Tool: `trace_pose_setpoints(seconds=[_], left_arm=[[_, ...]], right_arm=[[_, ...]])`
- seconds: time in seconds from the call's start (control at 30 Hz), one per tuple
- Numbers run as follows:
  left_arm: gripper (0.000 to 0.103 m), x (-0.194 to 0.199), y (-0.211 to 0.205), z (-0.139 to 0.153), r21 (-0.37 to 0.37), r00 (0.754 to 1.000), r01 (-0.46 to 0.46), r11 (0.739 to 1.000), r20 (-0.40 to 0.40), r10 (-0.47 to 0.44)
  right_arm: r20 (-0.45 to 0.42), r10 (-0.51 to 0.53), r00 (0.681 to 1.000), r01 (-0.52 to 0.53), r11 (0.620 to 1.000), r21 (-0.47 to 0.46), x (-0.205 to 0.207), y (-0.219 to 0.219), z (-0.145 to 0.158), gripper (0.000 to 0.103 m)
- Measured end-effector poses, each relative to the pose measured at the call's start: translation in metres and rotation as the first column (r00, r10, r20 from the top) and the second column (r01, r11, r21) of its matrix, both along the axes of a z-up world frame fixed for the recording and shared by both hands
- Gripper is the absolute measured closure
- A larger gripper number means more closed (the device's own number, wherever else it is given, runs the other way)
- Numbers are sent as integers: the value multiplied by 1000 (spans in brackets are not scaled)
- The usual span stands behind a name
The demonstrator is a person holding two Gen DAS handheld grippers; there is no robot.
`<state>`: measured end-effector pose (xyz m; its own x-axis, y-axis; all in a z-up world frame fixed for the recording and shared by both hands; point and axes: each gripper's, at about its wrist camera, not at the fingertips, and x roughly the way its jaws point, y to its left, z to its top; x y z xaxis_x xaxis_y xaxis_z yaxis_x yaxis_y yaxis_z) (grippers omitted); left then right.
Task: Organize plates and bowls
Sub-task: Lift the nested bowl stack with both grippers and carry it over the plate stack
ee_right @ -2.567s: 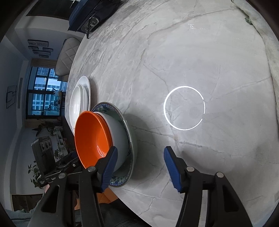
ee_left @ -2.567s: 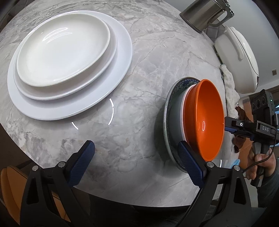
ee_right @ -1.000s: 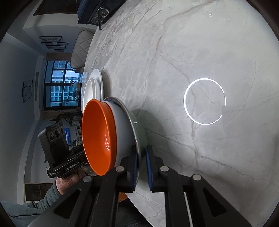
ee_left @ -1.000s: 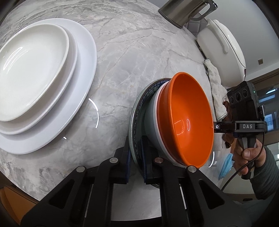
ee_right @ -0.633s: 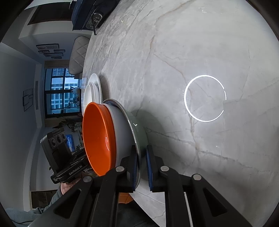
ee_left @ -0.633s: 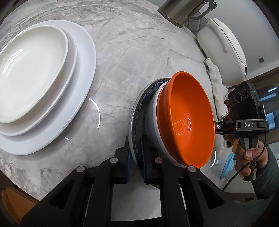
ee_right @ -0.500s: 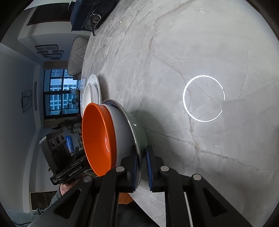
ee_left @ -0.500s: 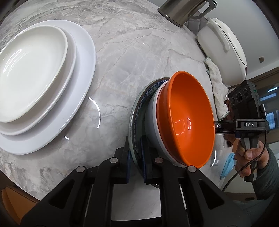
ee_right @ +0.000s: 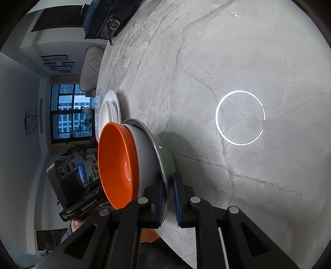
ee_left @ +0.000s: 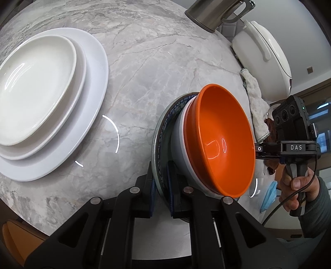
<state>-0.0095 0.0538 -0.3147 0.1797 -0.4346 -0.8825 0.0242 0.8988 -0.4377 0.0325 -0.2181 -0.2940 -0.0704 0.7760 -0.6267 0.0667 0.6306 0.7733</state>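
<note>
Left wrist view: the left gripper (ee_left: 161, 192) and right gripper (ee_right: 169, 198) each pinch the patterned plate (ee_left: 163, 132) rim, orange bowl (ee_left: 223, 140) nested in grey bowl (ee_left: 179, 144) aboard. Likely carrying it toward the white plates (ee_left: 62, 99); keep level.

Steel kettle (ee_left: 213, 12), white pot (ee_left: 266, 60), rag (ee_left: 256, 103).
</note>
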Motion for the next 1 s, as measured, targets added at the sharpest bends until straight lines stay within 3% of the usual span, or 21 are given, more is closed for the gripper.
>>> trace_pose_setpoints(seconds=[0.27,0.7,1.0], left_arm=[[95,-1,-3,27,11,1000,-8,1000,27,8],[95,-9,-3,97,36,995,-43,998,96,40],[95,-13,41,141,33,988,-62,997,146,57]], right_arm=[[26,-3,1000,3,1000,12,1,-5,15,89],[100,22,995,-25,999,34,6,-3,68,89],[163,59,985,-67,997,41,11,33,108,89]])
